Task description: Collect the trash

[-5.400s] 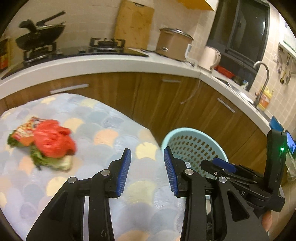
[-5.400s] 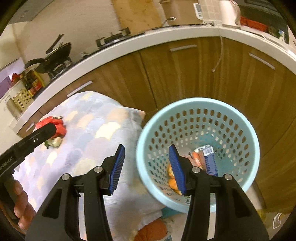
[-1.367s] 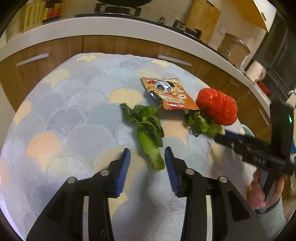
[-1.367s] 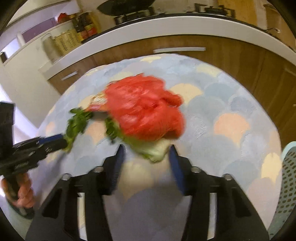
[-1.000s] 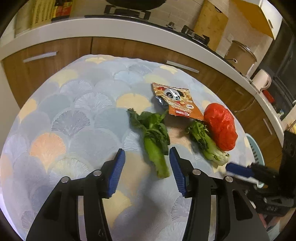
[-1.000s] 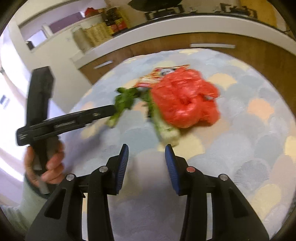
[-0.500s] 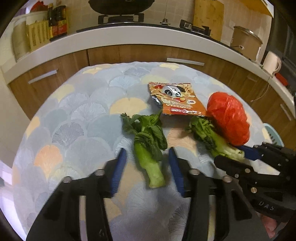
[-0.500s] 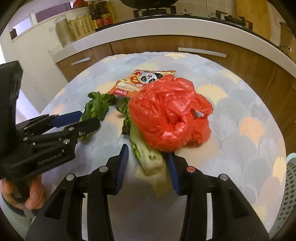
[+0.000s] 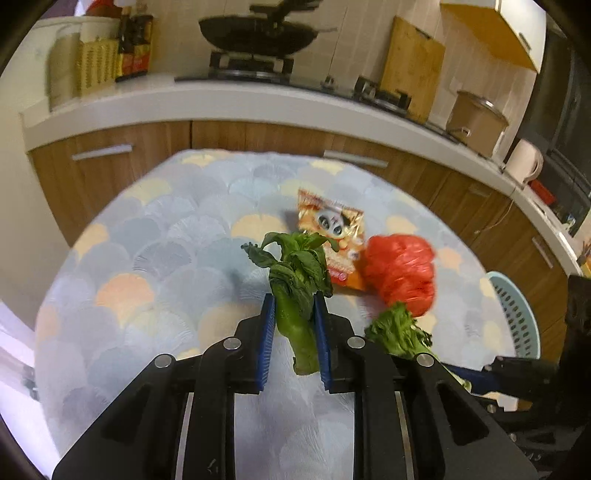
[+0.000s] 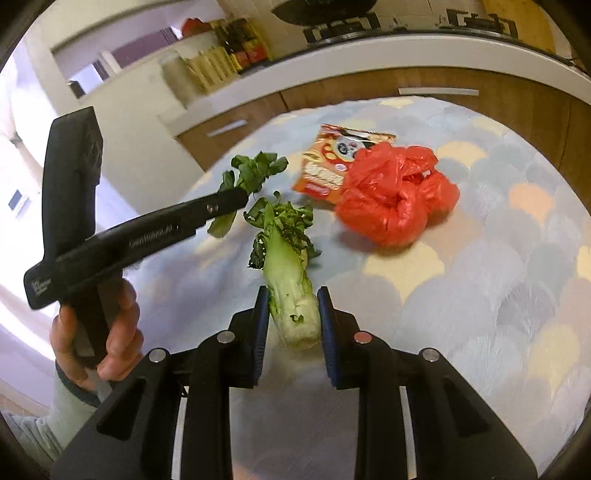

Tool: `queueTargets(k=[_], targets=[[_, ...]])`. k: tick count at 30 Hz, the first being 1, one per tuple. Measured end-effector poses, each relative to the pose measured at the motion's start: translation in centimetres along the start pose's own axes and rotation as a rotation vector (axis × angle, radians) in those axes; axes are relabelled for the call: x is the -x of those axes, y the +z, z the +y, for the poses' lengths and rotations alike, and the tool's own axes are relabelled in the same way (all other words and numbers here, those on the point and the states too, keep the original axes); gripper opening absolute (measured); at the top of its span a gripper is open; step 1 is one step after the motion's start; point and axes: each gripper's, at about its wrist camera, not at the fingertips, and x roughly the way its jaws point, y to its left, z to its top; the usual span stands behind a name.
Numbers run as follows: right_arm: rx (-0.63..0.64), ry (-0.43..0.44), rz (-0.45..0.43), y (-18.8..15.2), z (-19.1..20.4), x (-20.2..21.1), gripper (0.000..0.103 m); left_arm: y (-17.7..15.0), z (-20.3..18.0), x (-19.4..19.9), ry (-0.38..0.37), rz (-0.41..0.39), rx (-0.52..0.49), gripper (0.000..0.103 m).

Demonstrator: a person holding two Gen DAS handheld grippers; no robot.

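Left gripper [image 9: 294, 341] closing on green stalk [image 9: 297, 295]; right gripper [image 10: 291, 320] closing on pale stalk [image 10: 290, 284]. Light, limp leaves; firm, crushable stems: best hold.

A wok [image 9: 258, 35] sat on the stove [image 9: 251, 70] at the back of the white counter [image 9: 221, 107]. A wooden cutting board [image 9: 412, 66] leaned against the tiled wall, with a brown pot [image 9: 474, 123] and a white kettle [image 9: 524, 166] further right. Bottles [image 9: 133, 48] stood at the left.
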Motion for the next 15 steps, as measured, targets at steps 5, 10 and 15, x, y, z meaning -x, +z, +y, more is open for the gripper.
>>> queueTargets(k=[5,10,15], targets=[[0.026,-0.067,-0.083,-0.5,1.2,3.6,0.023,0.0,-1.6,2.7,-0.045,-0.05,-0.019,0.019],[0.04,-0.155,-0.163,-0.7,0.9,7.4,0.023,0.2,-5.0,3.7,-0.122,-0.078,-0.057,0.019],[0.005,-0.269,-0.238,-1.2,-1.4,11.7,0.023,0.1,-10.1,3.8,-0.207,-0.091,-0.109,0.019]])
